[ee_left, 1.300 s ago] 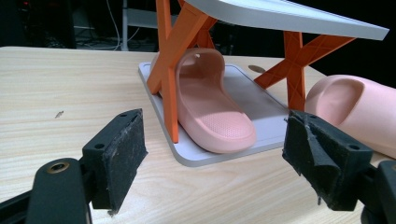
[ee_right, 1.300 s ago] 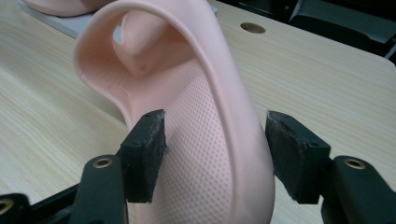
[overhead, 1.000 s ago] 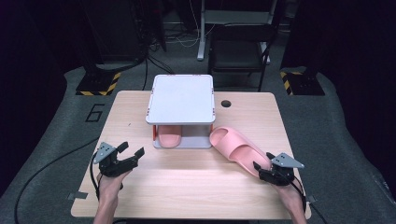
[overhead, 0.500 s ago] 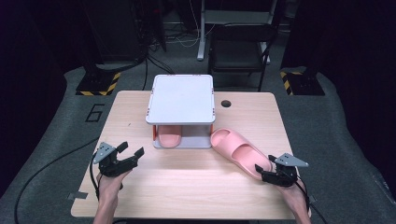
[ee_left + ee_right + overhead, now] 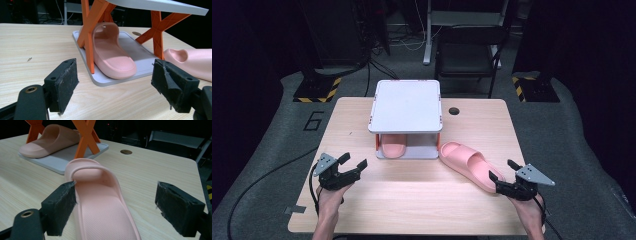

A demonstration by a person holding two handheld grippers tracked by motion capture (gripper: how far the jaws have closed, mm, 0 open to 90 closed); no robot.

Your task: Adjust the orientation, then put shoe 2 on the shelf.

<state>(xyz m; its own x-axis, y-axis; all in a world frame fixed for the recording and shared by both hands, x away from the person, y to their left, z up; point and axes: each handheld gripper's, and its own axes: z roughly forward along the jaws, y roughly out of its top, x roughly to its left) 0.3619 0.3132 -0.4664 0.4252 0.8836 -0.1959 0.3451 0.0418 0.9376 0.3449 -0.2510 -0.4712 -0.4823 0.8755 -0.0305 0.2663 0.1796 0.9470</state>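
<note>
A pink slipper (image 5: 467, 162) (image 5: 95, 177) lies on the wooden table (image 5: 412, 200), right of a small rack (image 5: 406, 105) with a white top and orange legs. A second pink slipper (image 5: 393, 149) (image 5: 110, 55) rests on the rack's grey lower plate. My right gripper (image 5: 501, 169) (image 5: 115, 205) is at the loose slipper's heel end. Its jaws have just been opening, and the slipper lies between them with the pads clear of its sides. My left gripper (image 5: 353, 160) (image 5: 117, 75) hovers open and empty, front left of the rack, facing the shelved slipper.
A round cable hole (image 5: 454, 110) sits in the table's far right part. A dark chair (image 5: 472, 55) stands behind the table. A bit of tape (image 5: 294, 210) marks the front left edge. Bare wood lies between the two grippers.
The right gripper's jaws have spread wider and that hand has lifted and drawn back a little from the slipper. The slipper stays on the table. The left gripper has not moved.
</note>
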